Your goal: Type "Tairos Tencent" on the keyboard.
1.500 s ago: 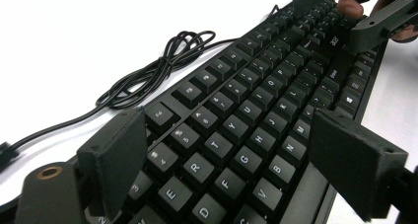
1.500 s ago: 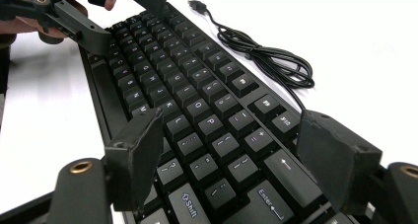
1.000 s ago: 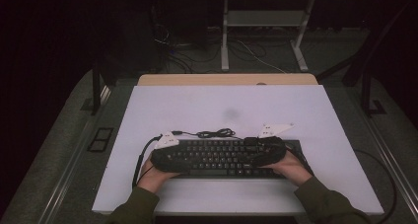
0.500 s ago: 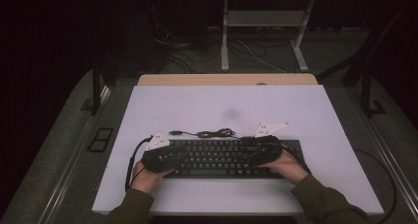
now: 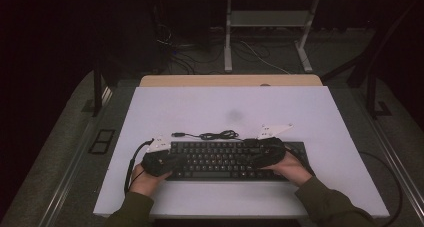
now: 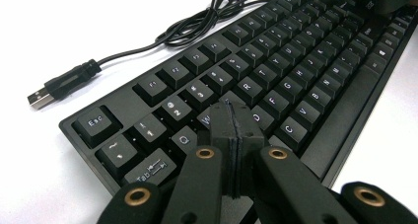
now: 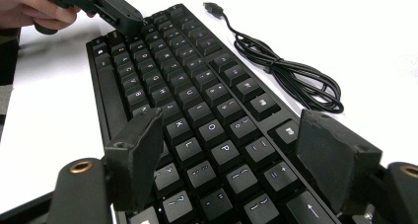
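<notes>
With its jaws just closed pad to pad and nothing between them, the left gripper (image 6: 231, 130) works as a single poking tip over the W/Q keys of the keyboard (image 5: 225, 159), which lies near the table's (image 5: 320, 112) front edge. Right gripper (image 7: 231, 150) hangs spread above the P/L keys, gripping nothing, probably waiting its turn. USB cable (image 5: 212, 135) lies loose behind, unplugged.

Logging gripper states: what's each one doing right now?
Left gripper: jaws just closed, shut, empty, tips over the keyboard.
Right gripper: open over the keys, holding nothing.
</notes>
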`<state>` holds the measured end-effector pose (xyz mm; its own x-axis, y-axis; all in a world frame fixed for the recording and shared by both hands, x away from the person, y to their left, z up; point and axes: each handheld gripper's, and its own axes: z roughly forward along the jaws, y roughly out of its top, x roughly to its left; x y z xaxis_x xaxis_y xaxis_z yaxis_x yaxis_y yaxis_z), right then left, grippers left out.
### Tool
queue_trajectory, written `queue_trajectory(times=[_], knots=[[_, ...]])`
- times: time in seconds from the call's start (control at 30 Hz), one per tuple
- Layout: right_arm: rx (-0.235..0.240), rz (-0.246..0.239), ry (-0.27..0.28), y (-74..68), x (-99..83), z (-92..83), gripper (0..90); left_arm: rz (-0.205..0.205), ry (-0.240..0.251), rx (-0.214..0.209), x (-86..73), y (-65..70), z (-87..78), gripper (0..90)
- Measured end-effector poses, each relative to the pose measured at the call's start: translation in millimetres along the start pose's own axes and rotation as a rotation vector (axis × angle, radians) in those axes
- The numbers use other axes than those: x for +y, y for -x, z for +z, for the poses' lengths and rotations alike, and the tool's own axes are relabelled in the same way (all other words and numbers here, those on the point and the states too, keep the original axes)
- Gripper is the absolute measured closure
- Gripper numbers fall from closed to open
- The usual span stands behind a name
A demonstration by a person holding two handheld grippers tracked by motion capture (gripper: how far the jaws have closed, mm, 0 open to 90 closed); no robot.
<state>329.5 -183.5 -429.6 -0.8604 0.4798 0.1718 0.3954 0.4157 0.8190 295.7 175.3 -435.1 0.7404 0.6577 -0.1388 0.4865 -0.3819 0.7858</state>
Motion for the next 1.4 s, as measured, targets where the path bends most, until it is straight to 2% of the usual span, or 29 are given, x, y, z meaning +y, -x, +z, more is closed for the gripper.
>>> queue_trajectory(times=[0.63,1.07,1.4], knots=[[-0.004,-0.004,-0.002,-0.4,-0.2,0.3,26.1,0.008,-0.042,0.006,-2.7,0.0,3.3,89.0],[-0.007,-0.003,-0.002,-0.2,-0.1,0.0,26.1,-0.002,-0.038,0.006,-2.0,-0.1,2.9,88.9],[-0.008,0.001,-0.001,-0.1,0.1,-0.4,26.1,-0.008,-0.015,0.007,0.5,1.5,0.1,81.3]])
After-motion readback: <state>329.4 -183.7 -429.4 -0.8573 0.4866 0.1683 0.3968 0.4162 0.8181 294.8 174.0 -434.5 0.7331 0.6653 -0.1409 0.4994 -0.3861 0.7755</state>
